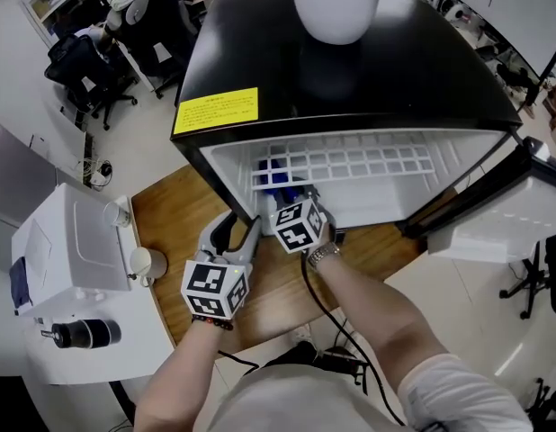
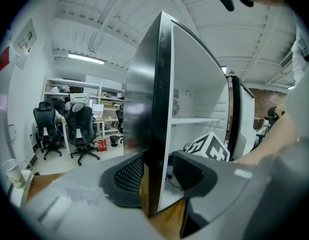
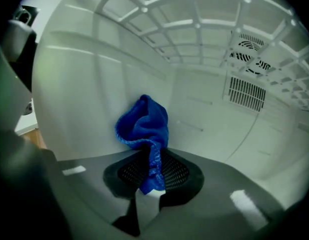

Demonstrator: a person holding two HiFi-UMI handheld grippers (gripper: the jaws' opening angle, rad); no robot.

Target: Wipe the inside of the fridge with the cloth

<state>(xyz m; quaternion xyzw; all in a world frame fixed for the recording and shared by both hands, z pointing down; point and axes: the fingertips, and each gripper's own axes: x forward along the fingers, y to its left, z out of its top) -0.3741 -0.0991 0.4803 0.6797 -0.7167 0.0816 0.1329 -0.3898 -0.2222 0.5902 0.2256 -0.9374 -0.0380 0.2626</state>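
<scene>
The left gripper point(image 2: 158, 168) is closed over the front edge of the fridge's point(image 1: 350, 70) side wall point(image 2: 159, 84), one pad on its black outer face and one inside, probably to steady the fridge against the wiping. The right gripper point(image 3: 153, 176) reaches into the fridge beneath its wire shelf point(image 1: 350, 162), pads clamped on a tail of the blue cloth point(image 3: 144, 126) so the bunched end leads and seems to meet that wall's white inner face. Nothing else shows in the fridge.

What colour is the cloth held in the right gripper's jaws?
Bright blue. The cloth shows best in the right gripper view, against the white fridge interior.
</scene>
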